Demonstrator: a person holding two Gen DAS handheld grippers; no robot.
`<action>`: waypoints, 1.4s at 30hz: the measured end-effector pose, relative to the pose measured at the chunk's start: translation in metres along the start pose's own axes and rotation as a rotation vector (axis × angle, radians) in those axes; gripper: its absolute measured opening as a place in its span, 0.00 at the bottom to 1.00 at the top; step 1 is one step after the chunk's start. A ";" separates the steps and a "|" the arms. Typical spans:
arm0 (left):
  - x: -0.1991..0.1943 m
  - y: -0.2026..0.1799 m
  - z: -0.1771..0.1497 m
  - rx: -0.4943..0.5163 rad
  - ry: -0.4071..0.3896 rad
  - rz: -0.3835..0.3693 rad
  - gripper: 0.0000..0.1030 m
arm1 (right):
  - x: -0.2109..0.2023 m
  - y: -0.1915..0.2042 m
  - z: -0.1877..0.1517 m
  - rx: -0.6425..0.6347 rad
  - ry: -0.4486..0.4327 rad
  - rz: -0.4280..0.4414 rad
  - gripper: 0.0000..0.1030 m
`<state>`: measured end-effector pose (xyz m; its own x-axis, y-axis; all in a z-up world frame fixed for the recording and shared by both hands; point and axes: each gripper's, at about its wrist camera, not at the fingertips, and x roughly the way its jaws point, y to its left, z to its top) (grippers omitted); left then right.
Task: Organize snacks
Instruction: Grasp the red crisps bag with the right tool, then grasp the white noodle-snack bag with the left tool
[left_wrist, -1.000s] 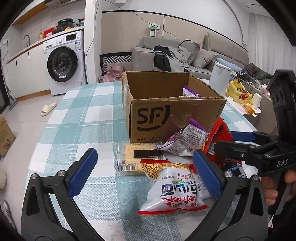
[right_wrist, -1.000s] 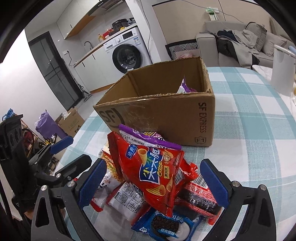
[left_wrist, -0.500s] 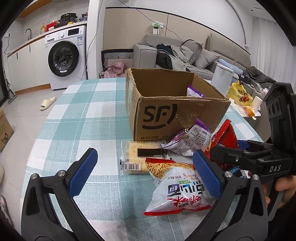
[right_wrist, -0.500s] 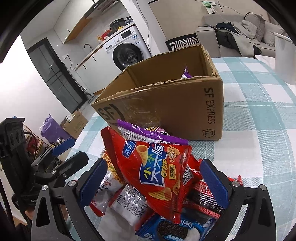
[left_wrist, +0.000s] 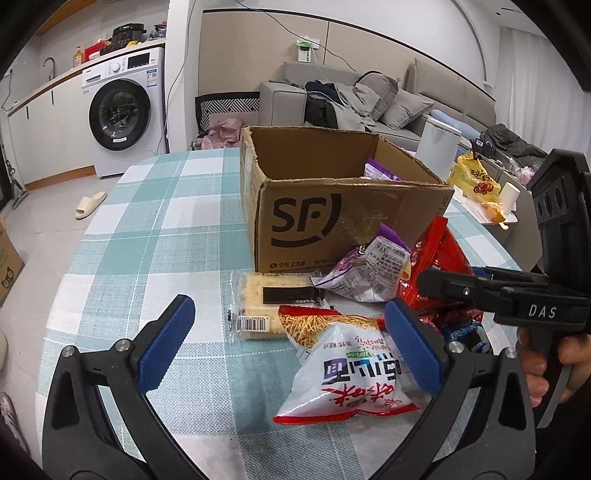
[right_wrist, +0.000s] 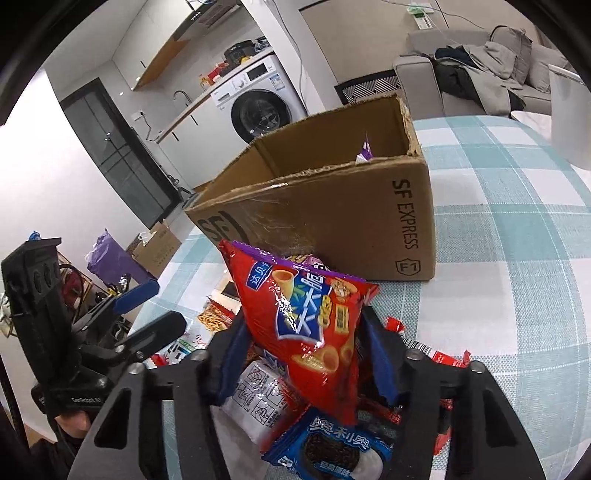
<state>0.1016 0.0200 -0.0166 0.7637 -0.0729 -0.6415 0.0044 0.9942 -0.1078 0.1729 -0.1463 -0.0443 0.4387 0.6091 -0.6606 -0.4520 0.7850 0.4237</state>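
The left gripper (left_wrist: 288, 343) hangs wide open over the checked tablecloth (left_wrist: 155, 236), its blue pads astride nothing, exactly as it did a second ago; in its view a pale cracker pack (left_wrist: 266, 306) lies at 12 o'clock and a white noodle-snack bag (left_wrist: 354, 369) at 3 o'clock, under the right pad. The cardboard box (left_wrist: 332, 221) stands beyond them at 12 o'clock, open-topped, with one purple bag (left_wrist: 380, 170) already inside. Next comes a loose purple packet (left_wrist: 369, 273) against the box front, then the heap at 2 o'clock. There lies the change: the right gripper (right_wrist: 303, 358), open around the heap half a second back, has now closed on the red corn-snack bag (right_wrist: 306, 325), which stands upright between the pads above an Oreo pack (right_wrist: 332, 446) at 6 o'clock. So the pick seems made; the bag likely needs lifting clear and carrying to the box at 12 o'clock. The crinkly film may slip or drag neighbours along.
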 end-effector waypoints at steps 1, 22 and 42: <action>0.000 -0.002 -0.001 0.005 0.003 -0.005 0.99 | -0.001 0.000 0.000 -0.001 -0.002 0.004 0.53; 0.021 -0.021 -0.017 0.055 0.177 -0.114 0.90 | -0.032 0.003 0.005 -0.010 -0.074 0.045 0.52; 0.032 -0.014 -0.020 0.034 0.205 -0.184 0.48 | -0.034 0.003 0.006 -0.015 -0.082 0.040 0.52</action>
<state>0.1127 0.0019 -0.0508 0.6017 -0.2632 -0.7541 0.1550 0.9647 -0.2131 0.1613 -0.1641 -0.0169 0.4815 0.6478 -0.5904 -0.4819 0.7583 0.4390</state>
